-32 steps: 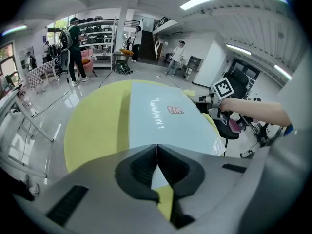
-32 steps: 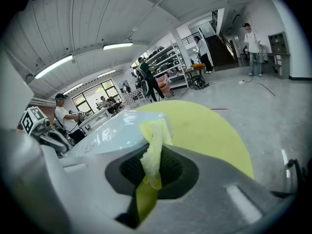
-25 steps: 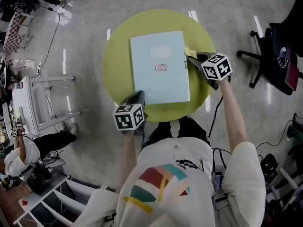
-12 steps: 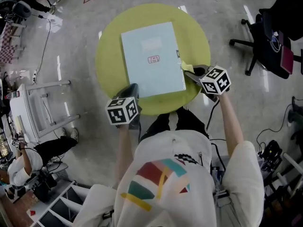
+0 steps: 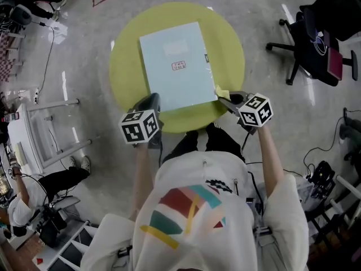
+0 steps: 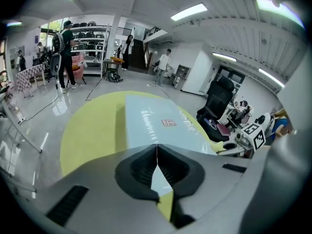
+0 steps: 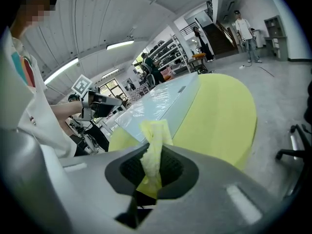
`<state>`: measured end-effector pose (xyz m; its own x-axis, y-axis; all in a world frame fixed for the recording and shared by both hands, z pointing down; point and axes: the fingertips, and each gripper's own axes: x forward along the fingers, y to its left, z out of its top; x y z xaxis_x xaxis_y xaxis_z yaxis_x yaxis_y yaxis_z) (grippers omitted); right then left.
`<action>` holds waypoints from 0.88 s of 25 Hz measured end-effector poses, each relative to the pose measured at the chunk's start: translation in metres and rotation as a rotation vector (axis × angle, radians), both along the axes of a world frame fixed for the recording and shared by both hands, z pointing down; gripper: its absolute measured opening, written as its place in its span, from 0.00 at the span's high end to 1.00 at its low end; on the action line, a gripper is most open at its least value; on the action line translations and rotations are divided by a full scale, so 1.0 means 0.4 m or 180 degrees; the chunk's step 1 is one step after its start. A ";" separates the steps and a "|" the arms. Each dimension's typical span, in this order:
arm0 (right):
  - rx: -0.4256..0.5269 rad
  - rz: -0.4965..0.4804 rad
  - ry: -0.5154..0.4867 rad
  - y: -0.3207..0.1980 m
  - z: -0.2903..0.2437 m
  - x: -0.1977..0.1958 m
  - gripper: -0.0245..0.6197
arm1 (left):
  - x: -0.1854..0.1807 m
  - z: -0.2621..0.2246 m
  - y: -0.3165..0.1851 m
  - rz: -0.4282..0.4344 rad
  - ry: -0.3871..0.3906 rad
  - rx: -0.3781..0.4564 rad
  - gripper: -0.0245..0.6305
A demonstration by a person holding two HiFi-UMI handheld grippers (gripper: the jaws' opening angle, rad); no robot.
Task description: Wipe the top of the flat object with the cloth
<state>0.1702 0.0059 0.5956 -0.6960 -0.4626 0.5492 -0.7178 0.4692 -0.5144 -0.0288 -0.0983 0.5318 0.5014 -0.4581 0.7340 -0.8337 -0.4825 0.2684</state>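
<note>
Yellow cloth (image 7: 154, 139): pinched in my right gripper (image 7: 153, 165), jaws closed on it, a crumpled tuft standing out past the tips. From the head view the tuft sits at the near right corner of the flat object; I cannot tell whether it touches the top.

Flat object (image 5: 176, 66): pale blue, rectangular, with a small red-printed label near its middle. It lies flat on the table and is turned a little askew to me.

Table (image 5: 127, 75): round, yellow-green top, bare in a wide band to the left of the flat object and in a narrower one to the right.

Left gripper (image 6: 157, 155): my jaws are closed tip to tip with nothing between them. I hold it low over the near left edge of the table, just short of the flat object's near left corner.

Marker cubes: one on each gripper, left cube (image 5: 138, 127) and right cube (image 5: 255, 110), both toward my body.

Surroundings: black office chair (image 5: 307, 44) on the grey floor (image 5: 271, 4), well apart to the right; white frame (image 5: 51, 123) to the left.
</note>
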 end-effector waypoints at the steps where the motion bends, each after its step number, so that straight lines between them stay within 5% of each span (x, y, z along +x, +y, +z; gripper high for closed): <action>1: -0.0002 0.0023 0.0007 0.007 -0.001 -0.002 0.92 | 0.001 -0.012 -0.006 -0.0024 0.0071 0.0063 0.94; 13: 0.0004 0.0412 0.0187 0.052 -0.006 0.001 0.92 | -0.018 -0.059 -0.028 -0.0137 0.0315 0.0377 0.93; 19: 0.0600 0.0806 0.0200 0.035 -0.132 -0.034 0.92 | -0.082 -0.072 -0.034 -0.0389 0.0342 0.0586 0.94; 22: 0.0873 0.0428 -0.0096 0.028 -0.201 -0.178 0.92 | -0.129 -0.090 -0.027 -0.0640 0.0401 0.0700 0.94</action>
